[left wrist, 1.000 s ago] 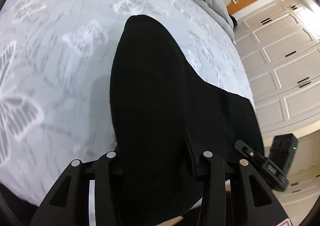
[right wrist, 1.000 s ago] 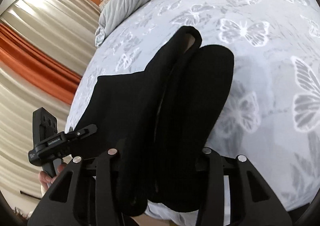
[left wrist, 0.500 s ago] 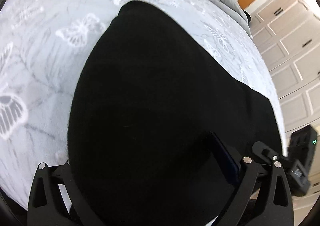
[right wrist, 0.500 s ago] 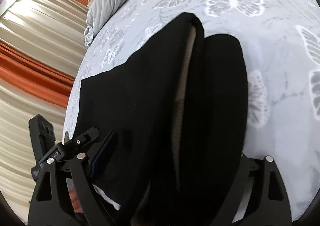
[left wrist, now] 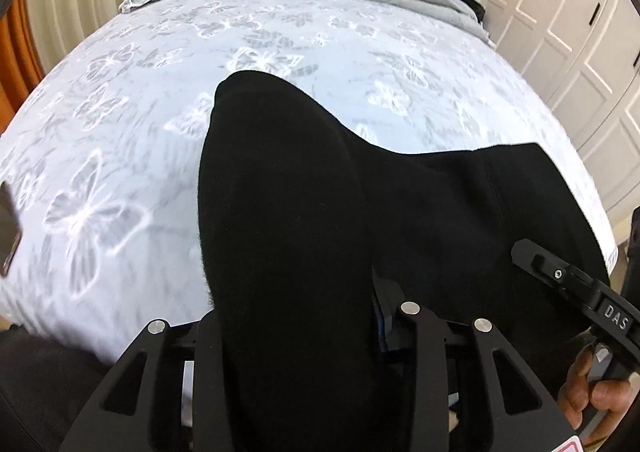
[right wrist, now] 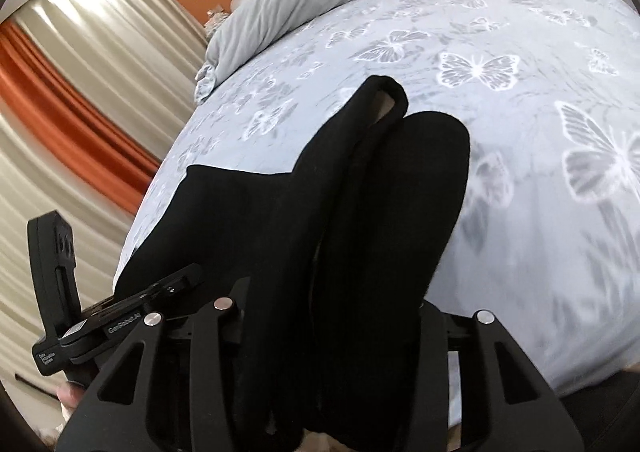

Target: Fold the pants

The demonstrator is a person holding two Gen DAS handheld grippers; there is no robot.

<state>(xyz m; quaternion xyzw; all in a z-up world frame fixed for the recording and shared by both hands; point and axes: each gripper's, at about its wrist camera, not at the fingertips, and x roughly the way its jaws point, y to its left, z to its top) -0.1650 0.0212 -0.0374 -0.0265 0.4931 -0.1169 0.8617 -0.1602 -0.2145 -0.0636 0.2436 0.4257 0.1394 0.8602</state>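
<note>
Both grippers, left [left wrist: 304, 316] and right [right wrist: 320, 312], are closing with pants [left wrist: 400, 212] cloth between their jaws, the legs running lengthwise ahead over the bed [left wrist: 280, 32], neither hand nearer.

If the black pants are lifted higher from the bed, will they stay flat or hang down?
The pants will probably hang limp: the cloth already drapes in soft rounded folds over the bed. They look thick and fuzzy, so likely not slippery, and their layers may slide apart.
</note>
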